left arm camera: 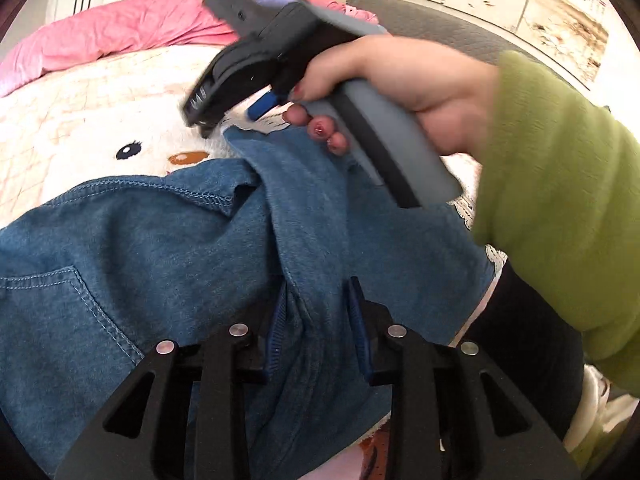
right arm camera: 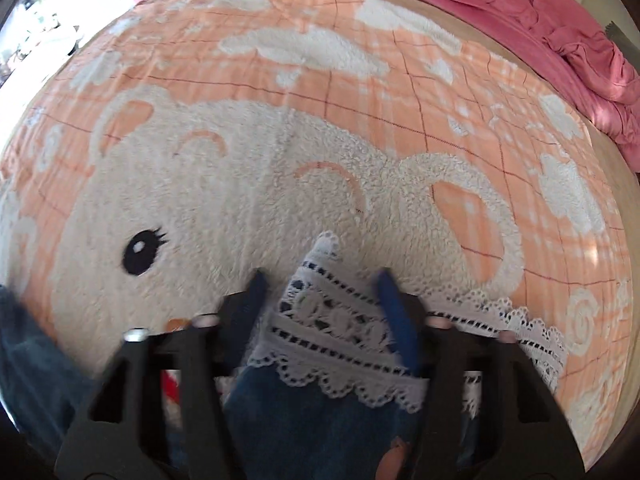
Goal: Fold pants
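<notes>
A bed [right arm camera: 460, 128] fills both views, covered by a peach fleece blanket [right arm camera: 320, 92] with a large cream bear face [right arm camera: 248, 184] on it; a pink quilt [right arm camera: 520, 8] is bunched along the far edge of the bed, beyond the bear. The blue denim pants [left arm camera: 168, 248] lie on the blanket over the lower part of the bear face, just below its black eye [left arm camera: 129, 151] and orange nose [left arm camera: 188, 157], with a stitched pocket toward the left and a ridge of cloth running up the middle. A white lace trim [right arm camera: 340, 328] edges the pants leg on the side nearer the bear's ear.

The right hand [left arm camera: 420, 92], in a green sleeve [left arm camera: 560, 208], holds the right tongs [right arm camera: 320, 280] above the pants, over the bear's cheek. In the right wrist view its blue fingers [right arm camera: 394, 304] stand apart on either side of the lace, and I cannot tell whether they grip it.

The left tongs [left arm camera: 316, 284] are at the near edge of the pants, below the bear face, their fingers on either side of the denim ridge; whether they press it is unclear.
</notes>
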`<state>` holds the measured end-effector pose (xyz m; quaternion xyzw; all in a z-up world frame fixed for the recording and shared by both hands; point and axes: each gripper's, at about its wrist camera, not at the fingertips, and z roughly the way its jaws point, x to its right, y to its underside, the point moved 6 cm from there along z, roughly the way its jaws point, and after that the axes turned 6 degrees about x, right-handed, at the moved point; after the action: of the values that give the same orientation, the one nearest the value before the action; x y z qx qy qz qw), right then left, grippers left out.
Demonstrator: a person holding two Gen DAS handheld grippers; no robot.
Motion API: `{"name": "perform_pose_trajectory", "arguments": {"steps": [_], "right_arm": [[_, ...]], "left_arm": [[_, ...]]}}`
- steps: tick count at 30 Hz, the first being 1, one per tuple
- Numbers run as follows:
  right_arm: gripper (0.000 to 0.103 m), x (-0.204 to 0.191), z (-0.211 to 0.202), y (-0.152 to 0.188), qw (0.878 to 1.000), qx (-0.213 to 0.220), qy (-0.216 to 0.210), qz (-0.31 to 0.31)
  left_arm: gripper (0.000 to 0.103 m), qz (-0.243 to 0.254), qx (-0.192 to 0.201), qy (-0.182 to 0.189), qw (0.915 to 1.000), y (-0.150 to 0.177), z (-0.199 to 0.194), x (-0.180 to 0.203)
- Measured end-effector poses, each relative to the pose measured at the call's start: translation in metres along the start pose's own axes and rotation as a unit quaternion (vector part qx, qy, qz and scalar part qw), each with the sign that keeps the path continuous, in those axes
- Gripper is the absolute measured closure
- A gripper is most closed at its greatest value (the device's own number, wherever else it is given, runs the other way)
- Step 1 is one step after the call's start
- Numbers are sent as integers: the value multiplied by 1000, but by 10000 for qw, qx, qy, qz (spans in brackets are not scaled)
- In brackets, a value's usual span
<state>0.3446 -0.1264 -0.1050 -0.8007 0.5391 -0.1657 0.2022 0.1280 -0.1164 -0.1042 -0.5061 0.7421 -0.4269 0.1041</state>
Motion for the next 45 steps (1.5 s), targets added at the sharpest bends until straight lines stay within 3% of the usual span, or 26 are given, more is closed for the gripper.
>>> {"name": "perform_pose_trajectory", "arguments": {"steps": [1, 2, 4, 6, 7, 13, 15, 21, 29, 35, 45], "right_arm": [[93, 4, -2, -2, 9999, 62, -99, 70], [98, 9, -8, -3, 9994, 145, -243, 205], [98, 21, -27, -5, 9965, 394, -520, 528], [98, 40, -53, -2, 9916, 678, -697, 851], [98, 55, -71, 5, 9883, 833, -739, 1044], [98, 121, -143, 51, 9712, 1407, -665, 1802], [98, 135, -158, 70, 9669, 1484, -646, 1975], [98, 161, -184, 143, 9430, 1576, -812, 2818], [98, 164, -192, 220, 9235, 1384, -969, 3443], [96, 154, -180, 266, 9172, 1042, -1084, 3691], [94, 159, -181, 271, 9128, 996, -1180, 3780]], "left_arm": [[75, -12, 29, 21, 10000, 0, -1, 0], [74, -69, 68, 58, 9999, 2, -4, -2], [72, -163, 145, 139, 9997, 2, -9, -4], [60, -263, 236, 174, 9992, 0, -10, -7], [60, -313, 263, 202, 9990, 0, -10, -9], [60, -226, 417, 191, 9987, -8, -9, -2], [70, -102, 434, 235, 9987, -8, -9, 6], [90, 512, 391, 236, 9976, -6, -17, 28], [90, 1129, 233, 177, 9932, 10, -26, 46], [90, 1117, 55, 165, 9936, 20, -25, 40], [91, 1244, -53, 140, 9921, 24, -24, 42]]}}
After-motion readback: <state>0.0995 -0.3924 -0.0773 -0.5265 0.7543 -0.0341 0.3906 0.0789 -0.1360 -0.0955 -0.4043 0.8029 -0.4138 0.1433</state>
